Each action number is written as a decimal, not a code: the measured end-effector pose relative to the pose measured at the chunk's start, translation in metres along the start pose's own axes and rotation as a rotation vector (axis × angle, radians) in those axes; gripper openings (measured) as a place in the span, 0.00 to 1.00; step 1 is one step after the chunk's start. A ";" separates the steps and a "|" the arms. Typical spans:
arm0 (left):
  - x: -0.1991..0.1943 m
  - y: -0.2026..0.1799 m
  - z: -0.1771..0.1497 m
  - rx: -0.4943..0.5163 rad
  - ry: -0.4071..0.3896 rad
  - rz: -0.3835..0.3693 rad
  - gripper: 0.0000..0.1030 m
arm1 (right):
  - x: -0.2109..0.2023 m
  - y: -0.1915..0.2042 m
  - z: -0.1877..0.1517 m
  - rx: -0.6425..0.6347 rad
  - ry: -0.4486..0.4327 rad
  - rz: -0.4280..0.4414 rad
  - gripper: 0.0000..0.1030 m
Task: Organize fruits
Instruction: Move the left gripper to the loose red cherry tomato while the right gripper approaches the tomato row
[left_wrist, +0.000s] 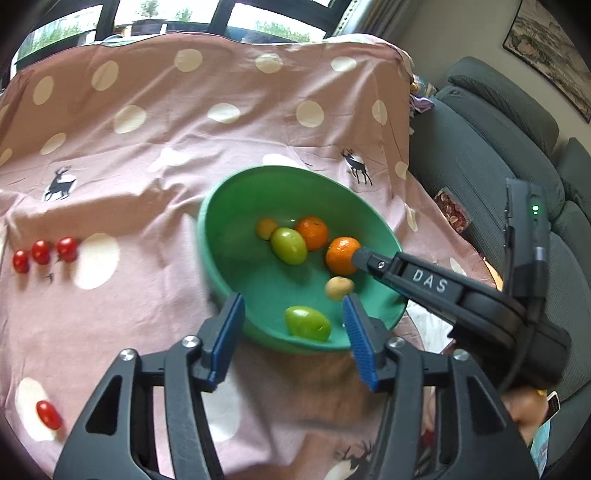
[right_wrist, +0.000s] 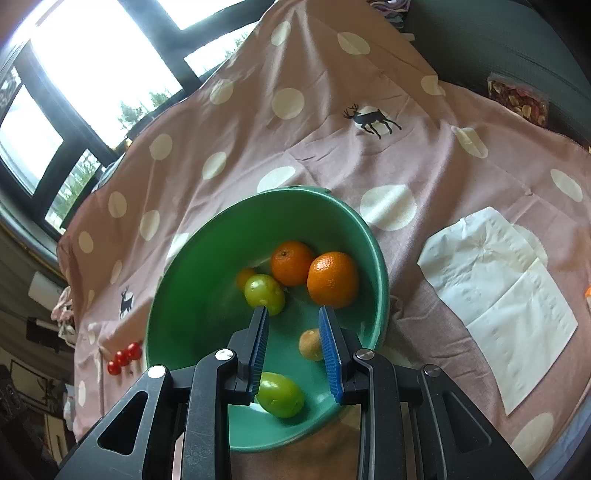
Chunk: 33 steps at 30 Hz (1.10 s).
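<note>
Left hand-held gripper (left_wrist: 293, 334) is released, jaws apart, nothing between the pads, hovering over the bowl's (left_wrist: 221, 206) near rim. Right hand-held gripper (right_wrist: 293, 349) reaches into the bowl from the right; log says clenched, though its pads look parted with nothing between them, and in the left view its tip sits against an orange (left_wrist: 341, 254).

In the bowl: green fruit (left_wrist: 307, 324) nearest, a small tan one (left_wrist: 339, 288), a second green one (left_wrist: 289, 245), two oranges, a small yellow one (left_wrist: 266, 228) at the back.

On the table cloth (left_wrist: 147, 147): one cherry tomato (left_wrist: 48, 415) near left, three more (left_wrist: 41, 252) further left. Napkin (right_wrist: 495, 295) right of the bowl.

Step, my read: sorting fruit out of the bowl, left hand free for a pick. Next: close on the near green fruit, gently; it's round and will roll.
</note>
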<state>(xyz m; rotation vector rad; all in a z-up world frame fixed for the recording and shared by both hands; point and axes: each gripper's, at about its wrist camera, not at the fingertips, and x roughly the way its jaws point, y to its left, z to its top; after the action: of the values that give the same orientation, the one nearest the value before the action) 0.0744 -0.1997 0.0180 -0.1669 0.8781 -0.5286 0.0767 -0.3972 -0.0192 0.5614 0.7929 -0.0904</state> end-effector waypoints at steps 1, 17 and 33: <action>-0.007 0.006 -0.002 -0.006 -0.002 0.006 0.58 | 0.000 0.001 0.000 -0.002 -0.002 0.000 0.29; -0.079 0.143 -0.058 -0.216 0.031 0.284 0.59 | 0.001 0.043 -0.014 -0.140 -0.052 -0.053 0.30; -0.070 0.174 -0.083 -0.243 0.128 0.220 0.57 | -0.009 0.099 -0.041 -0.310 -0.051 -0.012 0.30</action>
<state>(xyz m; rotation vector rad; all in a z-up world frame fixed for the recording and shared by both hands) 0.0392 -0.0088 -0.0474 -0.2563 1.0708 -0.2278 0.0716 -0.2928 0.0075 0.2600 0.7433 0.0075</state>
